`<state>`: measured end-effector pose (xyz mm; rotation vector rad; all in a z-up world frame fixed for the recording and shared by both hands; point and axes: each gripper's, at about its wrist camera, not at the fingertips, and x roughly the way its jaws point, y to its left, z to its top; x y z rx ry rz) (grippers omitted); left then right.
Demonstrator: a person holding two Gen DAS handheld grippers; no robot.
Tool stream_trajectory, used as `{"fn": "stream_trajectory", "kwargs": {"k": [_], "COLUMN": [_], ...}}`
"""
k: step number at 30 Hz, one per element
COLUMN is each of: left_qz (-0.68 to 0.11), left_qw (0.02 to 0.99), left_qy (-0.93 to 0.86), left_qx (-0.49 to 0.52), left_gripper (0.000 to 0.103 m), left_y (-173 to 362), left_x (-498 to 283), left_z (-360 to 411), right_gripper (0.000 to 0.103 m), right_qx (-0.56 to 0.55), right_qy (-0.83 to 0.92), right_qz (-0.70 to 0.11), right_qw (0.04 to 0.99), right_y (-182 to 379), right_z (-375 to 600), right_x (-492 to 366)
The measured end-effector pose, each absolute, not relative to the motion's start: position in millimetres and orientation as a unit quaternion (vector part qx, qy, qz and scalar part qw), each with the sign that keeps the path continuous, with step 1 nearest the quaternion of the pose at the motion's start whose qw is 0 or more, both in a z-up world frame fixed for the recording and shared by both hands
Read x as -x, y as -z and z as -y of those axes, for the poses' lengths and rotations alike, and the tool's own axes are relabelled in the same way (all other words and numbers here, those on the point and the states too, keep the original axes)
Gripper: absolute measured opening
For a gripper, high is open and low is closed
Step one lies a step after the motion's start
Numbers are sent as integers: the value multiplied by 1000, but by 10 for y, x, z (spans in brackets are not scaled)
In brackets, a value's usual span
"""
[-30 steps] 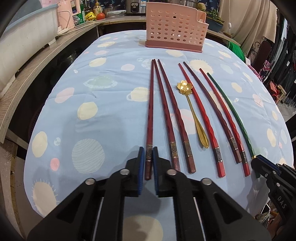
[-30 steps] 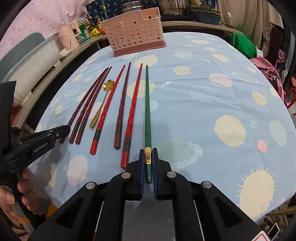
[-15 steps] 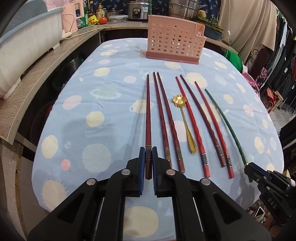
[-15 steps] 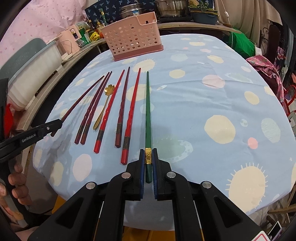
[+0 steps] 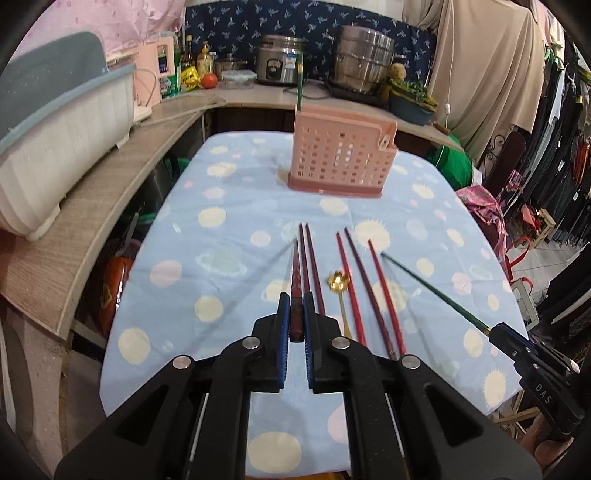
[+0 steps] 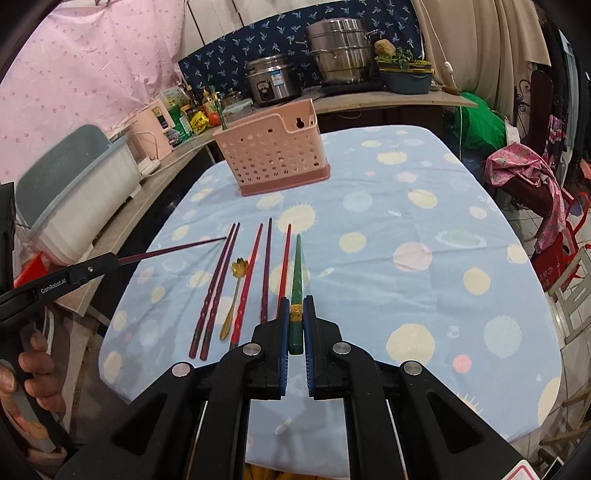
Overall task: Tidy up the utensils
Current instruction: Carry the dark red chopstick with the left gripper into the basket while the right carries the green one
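Your left hand-held gripper [image 5: 294, 325] clamps a dark red wooden chopstick [image 5: 295, 273]; your right hand-held gripper [image 6: 294, 325] clamps a green chopstick [image 6: 296, 273]. Both are raised above the tabletop [image 6: 406, 229], their butt ends hidden between the pads.

A blue cloth [image 5: 229, 266] with pale planet prints covers the bench. A curved wooden counter [image 5: 85, 206] runs along the left and rear, carrying a rice cooker [image 5: 275, 61] and stacked steel pots [image 5: 360, 61]. A navy patterned curtain [image 5: 243, 26] hangs behind; beige drapes [image 5: 491, 66] hang right.
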<state>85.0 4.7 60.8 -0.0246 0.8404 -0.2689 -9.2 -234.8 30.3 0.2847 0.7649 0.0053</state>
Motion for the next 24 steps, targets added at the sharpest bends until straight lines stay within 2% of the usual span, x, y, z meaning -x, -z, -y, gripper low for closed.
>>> {"fn": "stream_trajectory", "kwargs": {"k": [24], "left_qz": [-302], "left_qw": [945], "left_qy": [120], "left_qx": [29], "left_gripper": [7], "left_y": [-1967], "left_x": [-1793], "left_z": [44], "right_gripper": [7], "right_qx": [-140], "right_qy": [-17], "right_qz": [-239], "right_qw": [961], "right_y": [-1714], "right_z": [2688], "right_x": [-753]}}
